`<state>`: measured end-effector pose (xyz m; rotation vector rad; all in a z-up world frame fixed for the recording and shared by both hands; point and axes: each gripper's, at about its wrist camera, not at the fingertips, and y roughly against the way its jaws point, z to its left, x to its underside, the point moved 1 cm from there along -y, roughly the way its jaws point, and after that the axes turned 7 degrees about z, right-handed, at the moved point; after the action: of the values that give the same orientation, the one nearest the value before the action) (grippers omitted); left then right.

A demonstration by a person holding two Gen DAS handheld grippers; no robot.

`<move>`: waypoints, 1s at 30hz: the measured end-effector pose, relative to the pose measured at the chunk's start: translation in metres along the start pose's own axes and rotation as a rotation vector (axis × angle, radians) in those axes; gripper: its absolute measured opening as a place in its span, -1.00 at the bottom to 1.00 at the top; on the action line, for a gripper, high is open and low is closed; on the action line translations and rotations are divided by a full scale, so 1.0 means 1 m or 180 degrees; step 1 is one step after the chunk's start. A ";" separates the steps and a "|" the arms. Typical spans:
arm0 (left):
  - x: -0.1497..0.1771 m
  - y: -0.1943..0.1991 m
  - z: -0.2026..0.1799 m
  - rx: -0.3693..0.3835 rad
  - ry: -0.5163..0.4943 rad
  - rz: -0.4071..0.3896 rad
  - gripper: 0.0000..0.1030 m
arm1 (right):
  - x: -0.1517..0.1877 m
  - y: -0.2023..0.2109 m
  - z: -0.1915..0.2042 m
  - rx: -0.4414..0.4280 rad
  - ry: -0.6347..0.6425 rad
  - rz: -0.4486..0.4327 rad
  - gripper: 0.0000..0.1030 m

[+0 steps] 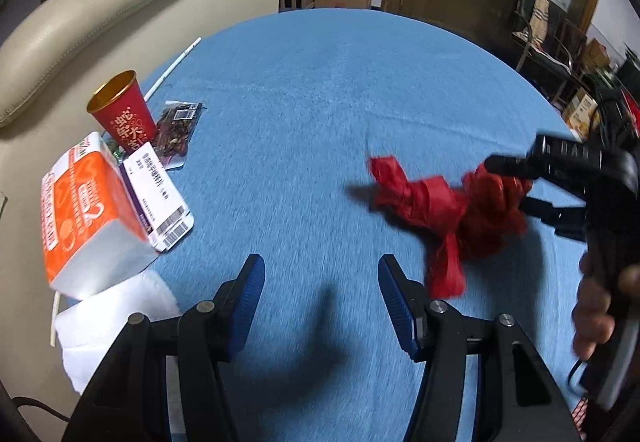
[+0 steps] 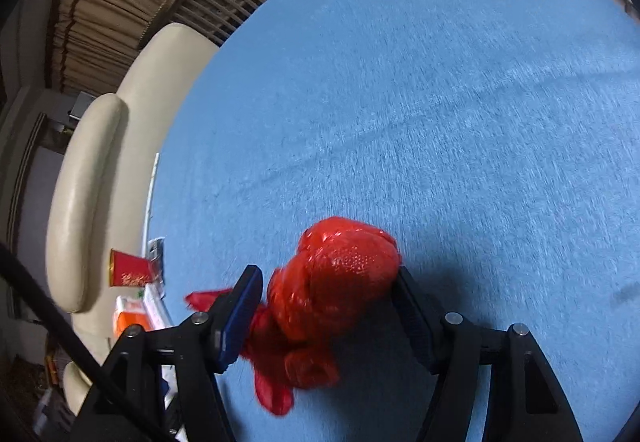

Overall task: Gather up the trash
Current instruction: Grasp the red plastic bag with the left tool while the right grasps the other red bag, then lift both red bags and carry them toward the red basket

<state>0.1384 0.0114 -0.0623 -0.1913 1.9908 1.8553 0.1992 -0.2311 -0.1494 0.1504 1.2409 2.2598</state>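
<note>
The blue-covered bench (image 1: 320, 90) is flanked on its left by a cream sofa (image 1: 100, 14). At the near-left bench edge are grouped an orange box (image 1: 88, 210), a white-purple box (image 1: 160, 198) and a red cup (image 1: 124, 110). The crumpled red plastic bag (image 2: 340, 282) is pinched between the right gripper (image 2: 326, 316) fingers at the near right, while the left gripper (image 1: 322, 302) fingers are held spread over bare cloth.

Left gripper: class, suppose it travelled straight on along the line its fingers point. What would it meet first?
Probably only the blue tablecloth. The left gripper stands open with nothing between its fingers; the red plastic bag lies off to its right, though depth is uncertain.
</note>
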 end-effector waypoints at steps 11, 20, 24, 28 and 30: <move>-0.033 -0.034 -0.042 0.0279 0.0124 0.0240 0.16 | 0.004 0.030 -0.005 0.0225 0.0498 -0.0371 -0.05; -0.046 -0.047 -0.075 0.0432 0.0135 0.0221 0.25 | 0.019 0.052 -0.033 0.0172 0.0547 -0.0417 -0.05; -0.043 -0.049 -0.089 0.0393 0.0037 0.0230 0.25 | 0.025 0.057 -0.045 0.0128 0.0505 -0.0412 -0.05; -0.039 -0.052 -0.098 0.0325 -0.0047 0.0230 0.25 | 0.028 0.062 -0.056 0.0083 0.0428 -0.0438 -0.05; -0.038 -0.053 -0.101 0.0295 -0.0071 0.0218 0.25 | 0.030 0.065 -0.062 0.0078 0.0405 -0.0448 -0.04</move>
<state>0.1719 -0.0991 -0.0932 -0.0761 2.0870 1.7932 0.1257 -0.2893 -0.1366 -0.0709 1.3022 2.1615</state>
